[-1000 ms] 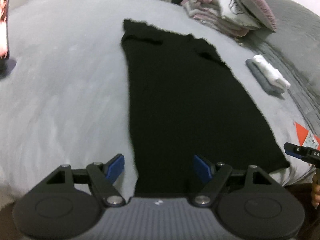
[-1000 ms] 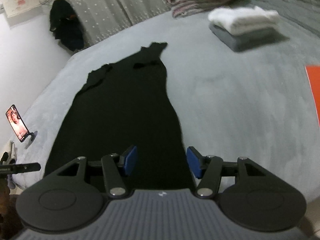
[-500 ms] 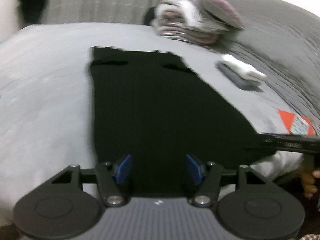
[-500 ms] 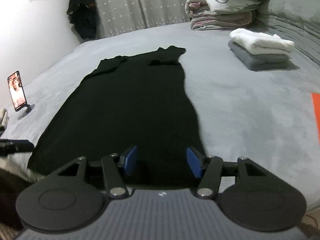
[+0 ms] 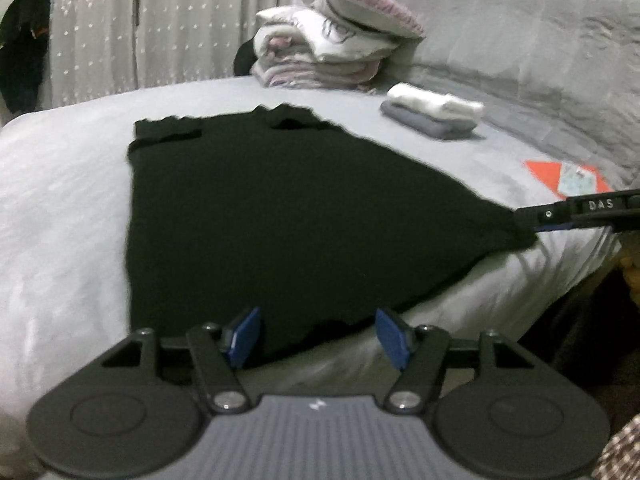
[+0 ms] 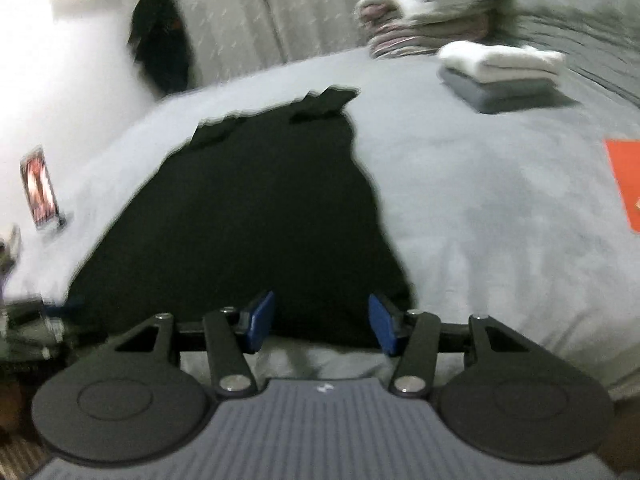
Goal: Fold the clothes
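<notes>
We see a phone (image 6: 40, 188) propped at about nine o'clock on the bed (image 5: 60, 200), near the left edge of the grey cover. Spread flat down the middle lies the black dress (image 5: 260, 208), its neck and short sleeves toward twelve o'clock and its wide hem hanging just over the near edge at six o'clock.

Our left gripper (image 5: 318, 334) hovers at the hem's left end, jaws spread and opening; cloth lies between and below the blue pads (image 5: 244, 336), but they do not press on it. Our right gripper (image 6: 322, 322) sits at the hem's right corner, jaws apart and closing, cloth between them, not yet pinched as far as we can tell.

We judge the dress light, limp and a little clingy on the plush cover, so it will sag and drag unless both corners are raised together. The hem corners look like the best hold, pinched through both layers, then carried toward the neck.

At two o'clock a folded white and grey pile (image 5: 434, 116) sits well apart from the dress, with stacked bedding (image 5: 332, 60) behind it.
</notes>
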### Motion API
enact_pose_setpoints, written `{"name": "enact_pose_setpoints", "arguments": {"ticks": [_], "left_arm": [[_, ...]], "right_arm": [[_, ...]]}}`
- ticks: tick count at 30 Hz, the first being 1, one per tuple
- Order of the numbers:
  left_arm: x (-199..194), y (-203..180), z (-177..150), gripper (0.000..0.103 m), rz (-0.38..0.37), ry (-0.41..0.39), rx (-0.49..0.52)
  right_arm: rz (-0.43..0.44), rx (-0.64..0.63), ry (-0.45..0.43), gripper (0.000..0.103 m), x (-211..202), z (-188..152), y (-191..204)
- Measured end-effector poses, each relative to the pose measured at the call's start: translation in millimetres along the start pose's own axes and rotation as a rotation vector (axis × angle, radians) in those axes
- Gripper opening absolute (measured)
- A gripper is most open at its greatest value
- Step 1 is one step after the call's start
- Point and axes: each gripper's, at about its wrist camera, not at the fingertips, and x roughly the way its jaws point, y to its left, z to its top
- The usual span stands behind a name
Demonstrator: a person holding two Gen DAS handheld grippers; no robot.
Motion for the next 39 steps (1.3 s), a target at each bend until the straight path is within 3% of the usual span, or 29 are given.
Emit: {"name": "enact_pose_setpoints", "arguments": {"ticks": [5,12,21,24,27,30,32,35,38,39], "left_arm": [[16,-19,9,0.066,-0.06,-0.043,0.042],[37,-51,15,0.066,-0.148,-0.071,0.097],[46,-64,14,0.066,-0.172,-0.073,0.14],[46,-65,13,0.066,-0.175,-0.078,0.14],[45,-65,12,0.066,-0.191,-0.077,0.135],[44,-64,12,0.066,-0.216,-0.072,0.123],[44,-63,12,0.066,-0.223,-0.068,0.122],[43,-66,11,0.065,-0.209,-0.075,0.143],[43,-70,10,0.063,-0.185,-0.084,0.178],[43,-73,9,0.062,-0.17,-0.089,0.199]], "right_arm": [[-0.029,0.129,-0.028,0.054,-14,-3,-32],[-0.08,-0.005,-0.009,0.046,-14,-14,-19],[-0.039,0.028,-0.006,0.036,-3,-9,-30],[-0.034,0.041,-0.005,0.027,3,-6,-31],[-0.014,0.068,-0.022,0.003,2,-3,-34],[-0.01,0.138,-0.067,0.002,-11,-2,-42],[-0.046,0.152,-0.055,0.002,-12,-3,-47],[-0.029,0.165,-0.031,0.003,-8,-5,-47],[-0.002,0.151,-0.048,0.006,-12,-4,-44],[0.003,0.154,-0.05,0.013,-13,-4,-44]]}}
